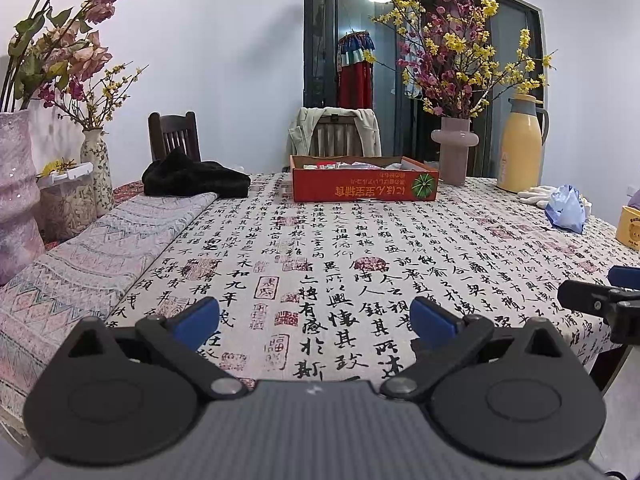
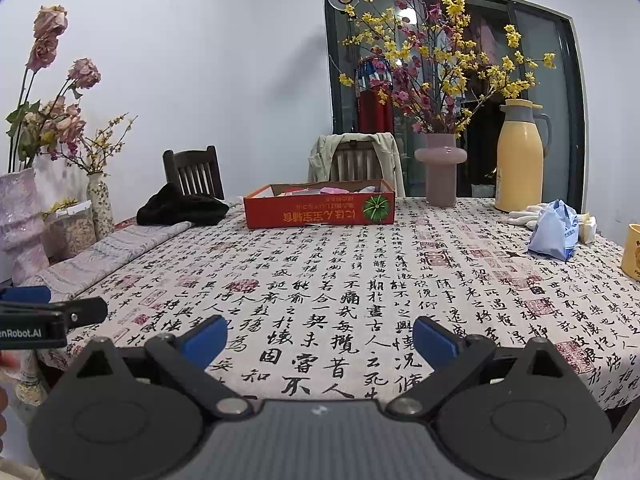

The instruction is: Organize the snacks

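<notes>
A worktop [image 1: 360,248] wears a cloth covered in black writing. On its far right stands a yellow jug [image 1: 522,144] beside a pink vase [image 1: 455,148] full of yellow and red flowers. White gloves [image 1: 536,194] and a blue bag [image 1: 567,210] lie near the jug. A black soft cloth [image 1: 192,178] sits far left, on a folded patterned cloth [image 1: 100,248]. More vases [image 1: 16,192] with dried roses stand on the left. Two chairs [image 1: 174,134] wait behind, one with a pale coat [image 1: 336,130] on it.
</notes>
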`<state>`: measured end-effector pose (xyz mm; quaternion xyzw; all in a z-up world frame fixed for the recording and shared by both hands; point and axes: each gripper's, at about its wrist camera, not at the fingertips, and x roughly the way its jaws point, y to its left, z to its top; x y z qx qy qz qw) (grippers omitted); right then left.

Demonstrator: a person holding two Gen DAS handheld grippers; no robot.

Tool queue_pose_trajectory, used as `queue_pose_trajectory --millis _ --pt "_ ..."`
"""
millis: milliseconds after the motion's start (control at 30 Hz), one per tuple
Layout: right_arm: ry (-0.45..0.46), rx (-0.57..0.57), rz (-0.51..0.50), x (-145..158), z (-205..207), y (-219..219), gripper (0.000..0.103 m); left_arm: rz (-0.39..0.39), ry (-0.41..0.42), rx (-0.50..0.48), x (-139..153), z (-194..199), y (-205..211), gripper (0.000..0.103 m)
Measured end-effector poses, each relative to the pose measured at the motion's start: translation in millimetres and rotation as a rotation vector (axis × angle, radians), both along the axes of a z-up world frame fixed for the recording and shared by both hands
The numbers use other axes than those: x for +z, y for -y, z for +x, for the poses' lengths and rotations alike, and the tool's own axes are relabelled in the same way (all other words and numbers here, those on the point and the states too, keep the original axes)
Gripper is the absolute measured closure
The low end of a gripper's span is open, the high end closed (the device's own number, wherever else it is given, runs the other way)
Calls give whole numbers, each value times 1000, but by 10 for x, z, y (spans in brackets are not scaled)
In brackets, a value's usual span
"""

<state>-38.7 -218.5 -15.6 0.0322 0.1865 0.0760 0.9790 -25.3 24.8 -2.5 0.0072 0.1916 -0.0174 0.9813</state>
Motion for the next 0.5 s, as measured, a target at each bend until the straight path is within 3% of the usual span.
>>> queue_pose_trajectory --millis 500 --pt "0 0 1 -6 -2 -16 4 -8 16 -31 7 -35 9 0"
